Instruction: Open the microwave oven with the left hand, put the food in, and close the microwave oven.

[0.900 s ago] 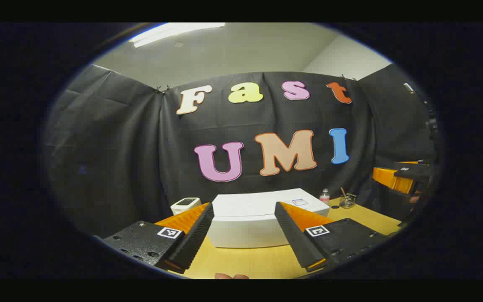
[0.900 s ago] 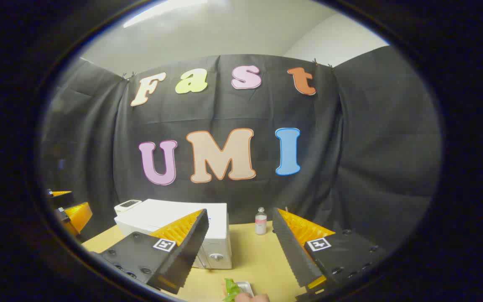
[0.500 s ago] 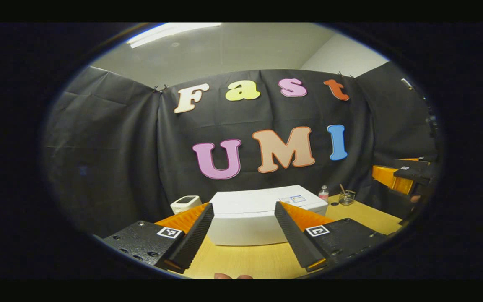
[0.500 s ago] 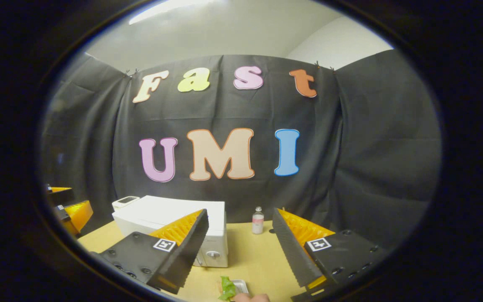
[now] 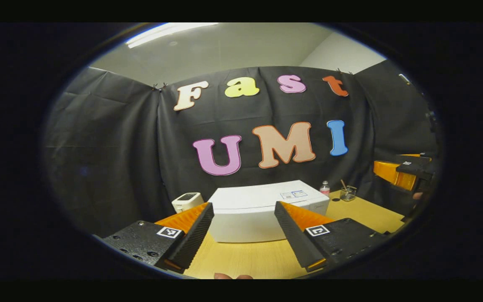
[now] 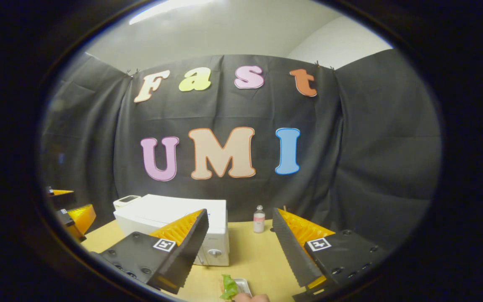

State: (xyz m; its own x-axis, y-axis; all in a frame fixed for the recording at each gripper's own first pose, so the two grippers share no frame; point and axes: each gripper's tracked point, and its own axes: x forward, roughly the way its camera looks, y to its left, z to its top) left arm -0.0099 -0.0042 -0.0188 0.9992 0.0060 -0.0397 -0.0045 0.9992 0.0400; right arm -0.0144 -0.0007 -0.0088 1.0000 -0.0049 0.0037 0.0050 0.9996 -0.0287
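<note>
Two hand-held grippers, left and right, gape wide and empty, likely readied for reaching. Microwave sits shut at centre on the worktop; food waits at bottom edge.

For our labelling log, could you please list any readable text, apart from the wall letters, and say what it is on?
Nothing is legible.
Sticker on the microwave oven: too small.
Bottle label: blurred.
Square markers on the left tool and right tool: patterns, no words.
</note>
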